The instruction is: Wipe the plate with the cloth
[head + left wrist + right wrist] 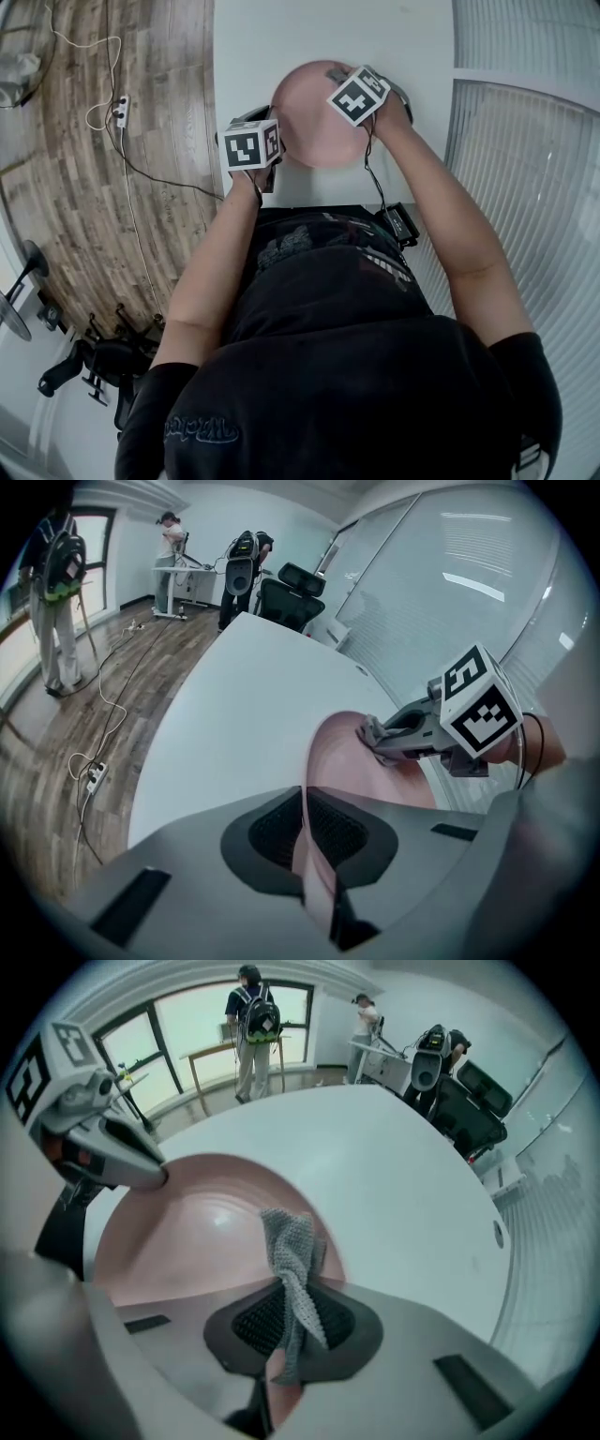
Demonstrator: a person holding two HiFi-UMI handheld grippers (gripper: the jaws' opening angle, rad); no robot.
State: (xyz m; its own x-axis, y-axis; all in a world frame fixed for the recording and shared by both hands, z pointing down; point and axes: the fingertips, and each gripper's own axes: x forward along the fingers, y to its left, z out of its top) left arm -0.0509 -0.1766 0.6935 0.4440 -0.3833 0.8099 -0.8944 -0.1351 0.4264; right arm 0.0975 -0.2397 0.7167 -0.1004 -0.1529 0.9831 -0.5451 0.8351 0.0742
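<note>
A pink plate [309, 122] is over the white table [253, 56]. My left gripper [277, 156] is shut on the plate's near-left rim; in the left gripper view the rim [314, 855] runs between the pads of my left gripper [305, 799]. My right gripper [343, 81] points down over the plate's far right part, shut on a grey knitted cloth [291, 1251]. The cloth's free end hangs onto the inside of the plate [197, 1222], near its right rim. From the left gripper view, the cloth [373, 731] sits at the right gripper's tip, against the plate [361, 780].
A glass partition [525, 141] runs along the table's right side. Left of the table, a cable and power strip [120, 111] lie on the wooden floor. Beyond the table's far end are black office chairs [291, 592], a desk [225, 1054] and standing people [253, 1016].
</note>
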